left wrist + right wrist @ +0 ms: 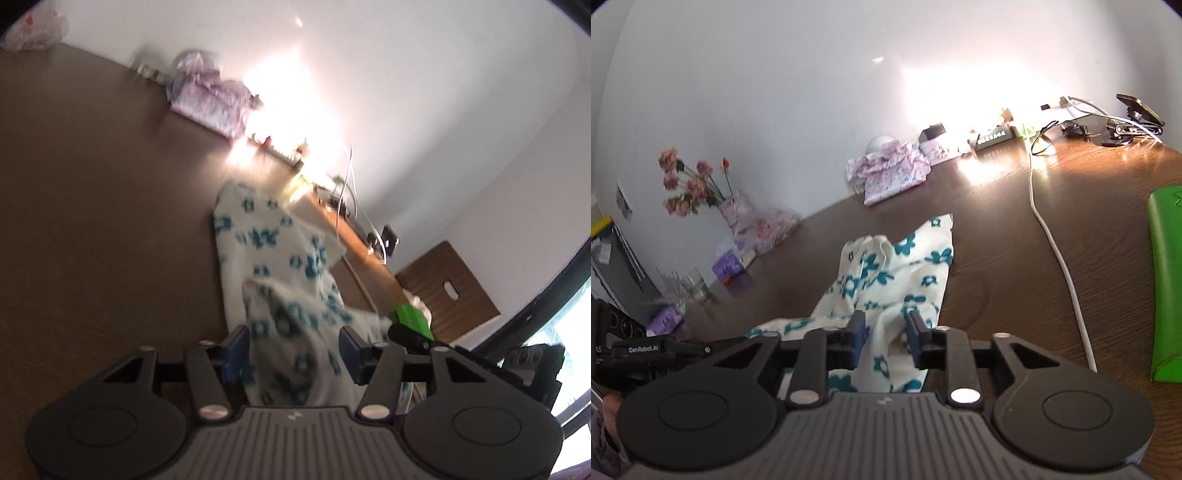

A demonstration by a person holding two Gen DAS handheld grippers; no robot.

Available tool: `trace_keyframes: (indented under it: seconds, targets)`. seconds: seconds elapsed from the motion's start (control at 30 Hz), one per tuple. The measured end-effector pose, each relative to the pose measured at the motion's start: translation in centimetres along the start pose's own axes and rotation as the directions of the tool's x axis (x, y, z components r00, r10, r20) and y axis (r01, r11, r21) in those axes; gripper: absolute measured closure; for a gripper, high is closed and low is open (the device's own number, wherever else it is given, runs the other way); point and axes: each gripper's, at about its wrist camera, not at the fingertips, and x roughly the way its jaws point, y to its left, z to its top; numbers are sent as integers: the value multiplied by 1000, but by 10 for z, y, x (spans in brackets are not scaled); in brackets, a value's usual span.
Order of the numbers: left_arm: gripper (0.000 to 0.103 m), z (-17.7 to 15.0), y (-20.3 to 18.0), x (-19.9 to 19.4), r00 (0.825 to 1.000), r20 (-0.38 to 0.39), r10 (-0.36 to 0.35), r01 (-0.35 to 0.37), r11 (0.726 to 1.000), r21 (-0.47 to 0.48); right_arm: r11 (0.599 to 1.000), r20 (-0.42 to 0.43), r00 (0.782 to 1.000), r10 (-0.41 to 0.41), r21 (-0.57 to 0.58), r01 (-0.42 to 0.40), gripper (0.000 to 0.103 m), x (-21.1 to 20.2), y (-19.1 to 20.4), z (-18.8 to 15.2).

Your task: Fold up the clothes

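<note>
- Left gripper (pixel 293 349) is wide open, with the flowered cloth (pixel 905 266) between its fingers.
- Right gripper (pixel 884 338) is open over the cloth's near edge.
- Bare worktop (pixel 1004 236) lies between the cloth and the white cable (pixel 1060 258).

The wide stretch of dark table (pixel 1015 258) between the floral garment (pixel 905 266) and the green object (pixel 1167 288) is bare except for a white cable (pixel 1060 258) running across it from the far clutter toward the near edge. Along the wall a pink folded cloth pile (pixel 890 171), a vase of flowers (pixel 733 210), a glass (pixel 694 288) and small boxes block the far side; in the left wrist view, the table (pixel 92 221) left of the garment (pixel 266 243) lies open
</note>
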Motion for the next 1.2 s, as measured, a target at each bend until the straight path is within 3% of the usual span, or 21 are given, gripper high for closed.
trace_keyframes:
  seconds: [0.03, 0.1, 0.13, 0.17, 0.3, 0.4, 0.5, 0.57, 0.7, 0.87, 1.03, 1.2]
  targets:
    - [77, 2, 0, 3, 1000, -4, -11, 11, 1000, 2, 1000, -10, 1000, 5, 22, -5, 77, 3, -3, 1]
    - [83, 3, 1, 11, 1000, -18, 0, 0, 1000, 1, 998, -39, 999, 7, 69, -4, 81, 11, -9, 1]
    - [86, 3, 4, 16, 999, -40, 2, -2, 1000, -22, 996, -50, 999, 9, 93, -5, 87, 15, -12, 1]
    - [88, 3, 7, 21, 998, -61, 2, -5, 999, -45, 993, -40, 999, 22, 115, -18, 99, 16, -15, 1]
    - [85, 0, 12, 27, 997, -78, 14, -18, 999, -51, 988, -30, 999, -18, 154, 23, 99, 26, -22, -1]
    - [77, -2, 12, 28, 997, -72, 29, -31, 999, -33, 994, -37, 997, -73, 76, 76, 94, 29, -12, -1]
    - [72, 5, 2, 6, 998, 5, 68, -68, 996, 58, 988, 61, 988, -142, -50, 145, 89, 13, 6, 3]
    - [72, 11, -9, -6, 995, 54, 80, -85, 990, 111, 983, 50, 986, -158, -91, 162, 90, 18, 11, 0]
    - [74, 6, -57, 3, 989, 111, 100, -127, 955, 269, 965, 29, 981, -192, -175, 194, 99, 27, 21, -7]
    - [84, -27, -71, 44, 969, 71, 235, -243, 881, 407, 933, 7, 972, -236, -278, 228, 103, 38, 34, -16]
    - [84, -34, -65, 44, 969, 70, 239, -246, 870, 427, 901, 58, 949, -311, -301, 314, 102, 37, 31, -18]
    - [84, -37, -67, 45, 966, 78, 245, -254, 857, 448, 881, 59, 936, -347, -320, 347, 102, 38, 31, -15]
